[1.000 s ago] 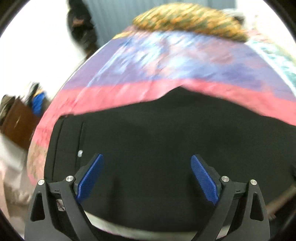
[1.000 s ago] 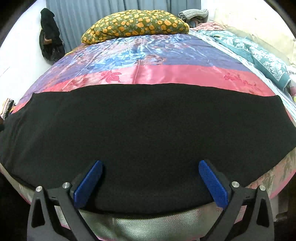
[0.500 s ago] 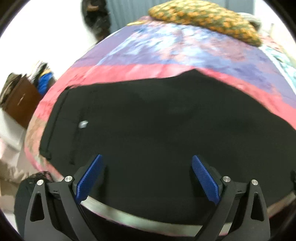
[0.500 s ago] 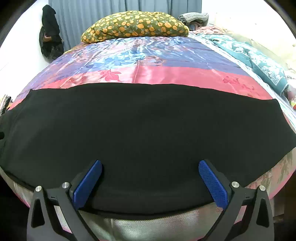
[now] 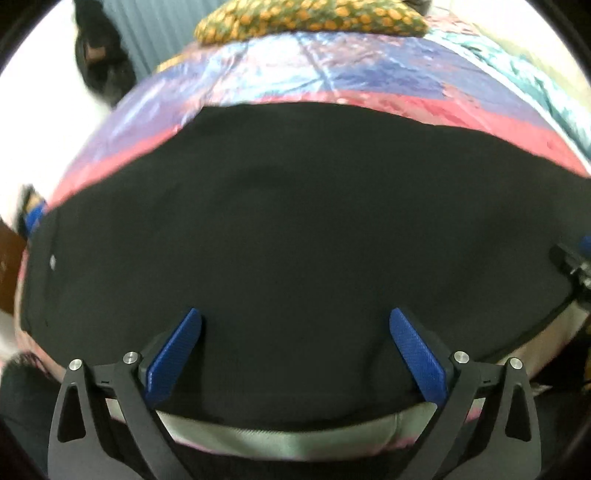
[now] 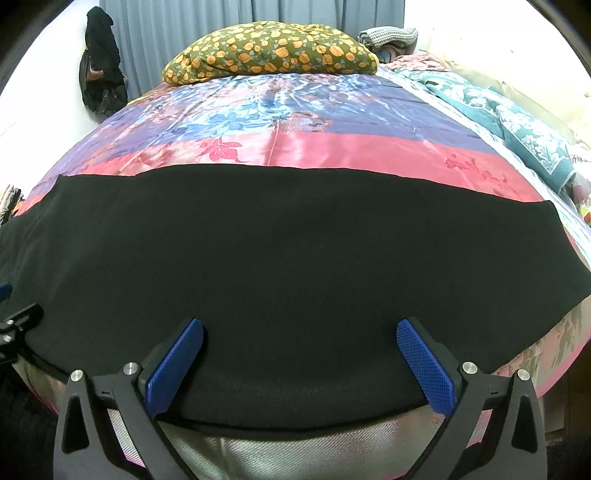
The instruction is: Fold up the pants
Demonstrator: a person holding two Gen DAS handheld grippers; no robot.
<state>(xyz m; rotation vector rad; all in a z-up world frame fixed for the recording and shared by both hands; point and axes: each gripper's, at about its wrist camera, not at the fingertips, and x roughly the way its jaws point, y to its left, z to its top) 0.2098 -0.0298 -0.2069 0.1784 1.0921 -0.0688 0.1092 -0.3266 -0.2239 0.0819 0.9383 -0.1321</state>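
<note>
Both the left tongs and right tongs gape wide, the left having just opened further, gripping nothing. The black pants lie flat just ahead, across the bed. A shallow pinch could snag the slippery bedspread too.

Home bedroom — bed with satin bedspread, floral pillow, curtains

My bed wore a glossy quilt in blue, purple and pink bands. On it the black pants lay flat across the near end, a flowered pillow at the head, a teal blanket along the right edge.
</note>
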